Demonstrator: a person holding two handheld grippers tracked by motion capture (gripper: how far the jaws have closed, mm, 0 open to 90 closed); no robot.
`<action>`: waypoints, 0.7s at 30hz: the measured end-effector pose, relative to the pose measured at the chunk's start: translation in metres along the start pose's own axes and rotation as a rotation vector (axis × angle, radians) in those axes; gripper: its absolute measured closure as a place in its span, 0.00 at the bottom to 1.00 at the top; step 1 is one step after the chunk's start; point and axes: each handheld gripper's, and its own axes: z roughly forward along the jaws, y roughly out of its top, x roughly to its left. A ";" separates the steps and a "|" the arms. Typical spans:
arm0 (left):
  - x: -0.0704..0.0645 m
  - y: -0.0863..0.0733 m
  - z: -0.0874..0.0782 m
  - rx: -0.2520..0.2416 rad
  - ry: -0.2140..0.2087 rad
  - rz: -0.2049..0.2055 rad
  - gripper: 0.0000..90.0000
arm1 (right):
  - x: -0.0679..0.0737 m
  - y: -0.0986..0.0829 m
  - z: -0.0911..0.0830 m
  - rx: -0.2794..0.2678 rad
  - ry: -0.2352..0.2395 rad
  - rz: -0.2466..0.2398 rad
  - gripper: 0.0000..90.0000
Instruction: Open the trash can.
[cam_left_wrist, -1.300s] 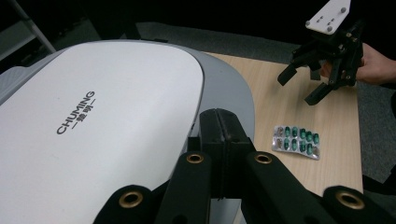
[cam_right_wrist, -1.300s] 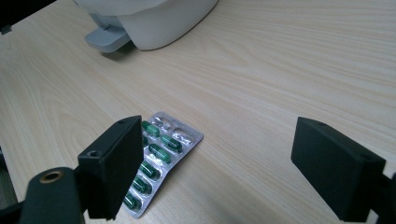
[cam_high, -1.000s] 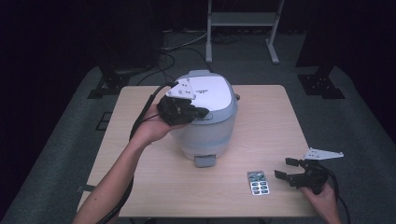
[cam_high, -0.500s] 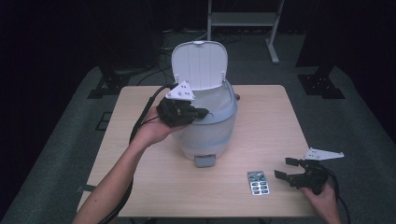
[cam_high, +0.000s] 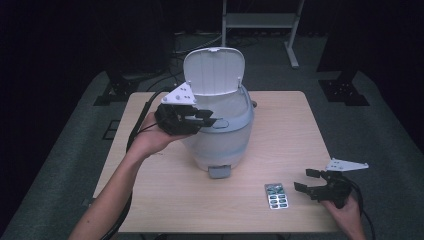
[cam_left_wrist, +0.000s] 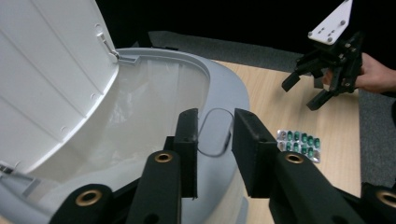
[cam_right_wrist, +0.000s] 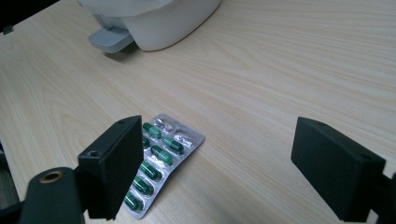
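While the white bin (cam_high: 222, 132) stands at the table's (cam_high: 150, 200) centre with its lid (cam_high: 214, 70) raised upright toward 12 o'clock, the left gripper (cam_high: 205, 118) hovers at the rim's 9 o'clock side, held in the person's left hand (cam_high: 150, 137). Its jaws stand a narrow gap apart with nothing between them; in the left gripper view they frame an oval push pad (cam_left_wrist: 215, 132) on the grey rim. A grey foot pedal (cam_high: 219, 171) projects from the base at 6 o'clock. Further right, at 5 o'clock from the bin, a blister pack of green capsules (cam_high: 276, 195) lies flat on the wood. Just beside it at 3 o'clock, the right gripper (cam_high: 306, 181) sits low with jaws wide and empty, clear of the pack.
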 end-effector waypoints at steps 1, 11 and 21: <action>-0.001 -0.001 -0.003 -0.004 -0.003 -0.002 0.77 | 0.000 0.000 0.000 0.001 0.001 -0.003 0.17; -0.001 -0.020 -0.024 -0.029 0.004 -0.050 0.59 | -0.002 0.000 -0.001 0.016 -0.005 0.002 0.17; -0.002 -0.048 -0.042 -0.030 0.055 -0.076 0.47 | 0.004 0.005 0.001 0.033 0.009 0.003 0.17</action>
